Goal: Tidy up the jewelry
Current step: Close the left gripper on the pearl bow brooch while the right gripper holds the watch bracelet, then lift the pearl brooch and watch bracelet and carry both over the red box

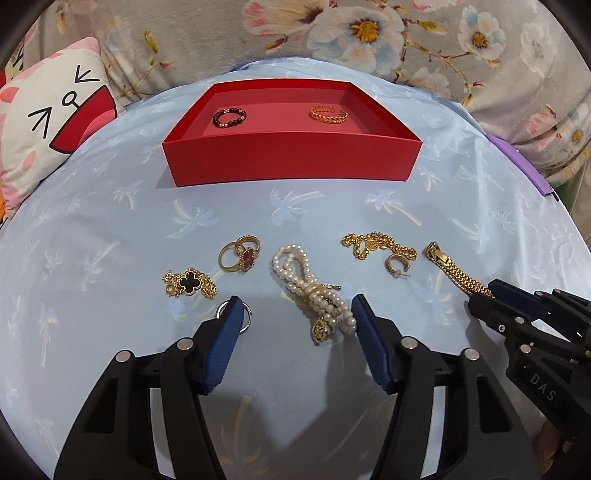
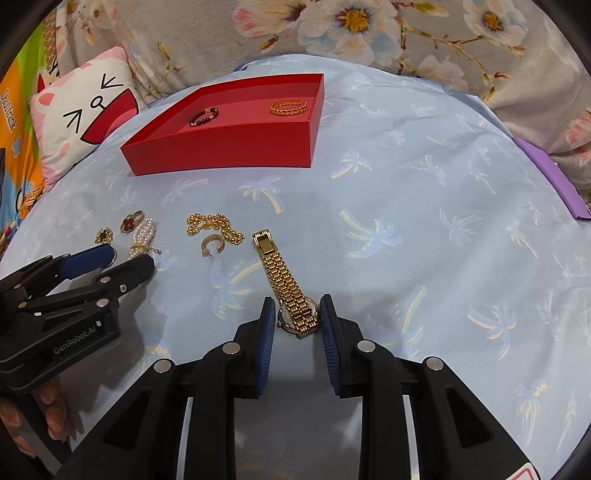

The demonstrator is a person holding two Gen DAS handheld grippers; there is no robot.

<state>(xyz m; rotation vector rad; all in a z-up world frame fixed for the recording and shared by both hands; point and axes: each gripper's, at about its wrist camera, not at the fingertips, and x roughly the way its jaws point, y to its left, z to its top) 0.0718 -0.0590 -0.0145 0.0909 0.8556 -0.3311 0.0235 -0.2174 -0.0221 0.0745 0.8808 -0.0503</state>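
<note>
1. The right tool (image 2: 296, 314) has its blue-padded fingers spread on either side of the gold link-band wristwatch (image 2: 291, 295), just beside it. From the right wrist view I cannot tell whether either pad touches it. The watch lies on the near right of the surface, its clasp end pointing far.
2. To grip well, I judge the pads should close across the watch case, not the loose band, low enough to catch the metal and not the cloth. The band will likely dangle and swing, so a slow lift makes sense.
3. The left tool (image 1: 293, 314) is also spread, hovering over the white pearl strand with a gold charm (image 1: 314, 291). Its right pad is just beside the pearls, and its left pad overlaps a small silver ring (image 1: 244, 317).
4. The open red cardboard tray (image 1: 291, 162) sits far centre, well apart from both tools. It holds a dark beaded bracelet (image 1: 229, 117) and a gold cuff bangle (image 1: 328, 112).
5. Everything rests on a pale blue cloth printed with palm trees (image 2: 424, 221), slightly wrinkled. Whether a desk or a bed lies beneath I cannot tell.
6. A cartoon-face cushion (image 1: 55, 122) lies far left, and grey floral fabric (image 1: 369, 33) runs behind.
</note>
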